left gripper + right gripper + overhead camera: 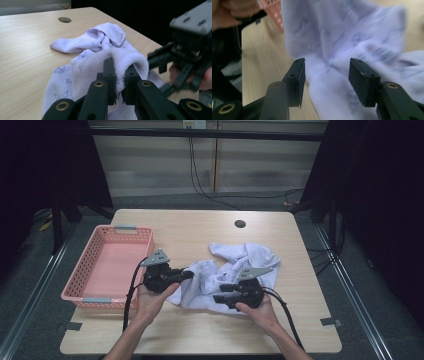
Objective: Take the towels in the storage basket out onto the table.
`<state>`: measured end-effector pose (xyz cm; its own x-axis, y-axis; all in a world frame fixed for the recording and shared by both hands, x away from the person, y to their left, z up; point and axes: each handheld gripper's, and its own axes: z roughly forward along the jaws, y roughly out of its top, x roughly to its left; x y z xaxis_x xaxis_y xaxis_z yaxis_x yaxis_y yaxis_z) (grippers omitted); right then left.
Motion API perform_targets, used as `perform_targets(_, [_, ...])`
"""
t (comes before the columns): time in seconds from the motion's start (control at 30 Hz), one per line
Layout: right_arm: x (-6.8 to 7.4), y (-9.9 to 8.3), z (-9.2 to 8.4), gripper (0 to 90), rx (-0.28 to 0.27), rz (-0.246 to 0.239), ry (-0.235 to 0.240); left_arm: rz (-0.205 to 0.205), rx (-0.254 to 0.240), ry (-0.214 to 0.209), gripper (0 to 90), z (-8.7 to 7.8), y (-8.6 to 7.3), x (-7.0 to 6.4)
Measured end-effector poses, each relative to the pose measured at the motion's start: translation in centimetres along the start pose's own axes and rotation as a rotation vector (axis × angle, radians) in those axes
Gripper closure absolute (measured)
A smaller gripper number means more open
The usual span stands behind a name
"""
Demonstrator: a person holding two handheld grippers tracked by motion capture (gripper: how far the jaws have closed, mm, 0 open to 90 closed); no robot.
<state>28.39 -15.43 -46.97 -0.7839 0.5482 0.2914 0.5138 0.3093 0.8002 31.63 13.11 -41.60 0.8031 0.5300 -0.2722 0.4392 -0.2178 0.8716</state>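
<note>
Counting one towel, one basket, two tools.

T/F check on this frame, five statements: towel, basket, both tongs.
1. The left tongs are shut on a fold of the towel. True.
2. The right tongs are clamped on the towel. False: their jaws stand apart, with the cloth ahead of them and not pinched.
3. The pink basket has the towel inside it. False: the towel lies crumpled on the table, to the right of the basket in the high view.
4. The towel is light lavender with a small printed pattern. True.
5. The towel is folded into a neat square. False: it is bunched and rumpled.
</note>
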Motion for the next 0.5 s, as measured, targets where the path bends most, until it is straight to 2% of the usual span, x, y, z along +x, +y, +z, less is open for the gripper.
perform_targets(0.13, [0.6,-0.6,2.9,45.6,0.091,-0.065,-0.015,-0.010,-0.005,0.008,81.4,0.0,-0.1,0.2])
perform_targets(0.17, [0.7,-0.6,3.6,47.2,0.121,-0.082,-0.040,-0.009,0.000,0.009,80.9,0.0,0.0,0.2])
perform_targets(0.23, [0.7,-0.6,4.3,62.9,0.139,-0.080,-0.069,-0.015,-0.008,0.023,80.5,-0.3,0.1,0.4])
perform_targets(0.27, [0.7,-0.7,4.3,72.7,0.139,-0.085,-0.100,-0.017,-0.014,0.025,80.5,-0.6,0.2,0.5])
perform_targets(0.3, [0.5,-0.6,4.0,80.7,0.127,-0.070,-0.078,-0.012,-0.019,0.029,80.5,-0.8,0.2,0.5])
perform_targets(0.33, [0.5,-0.6,3.6,82.2,0.118,-0.075,-0.074,-0.011,-0.018,0.030,80.6,-1.1,0.3,0.6])
perform_targets(0.37, [0.6,-0.4,2.9,82.5,0.105,-0.073,-0.069,-0.007,-0.020,0.027,80.4,-1.4,0.4,0.6])
perform_targets(0.43, [0.7,0.0,1.2,81.4,0.077,-0.052,-0.028,0.004,-0.023,0.042,80.6,-2.2,0.5,0.6])
perform_targets(0.5, [0.7,0.5,-0.9,82.8,0.039,-0.042,-0.007,-0.001,-0.033,0.045,81.2,-3.0,0.5,0.6])
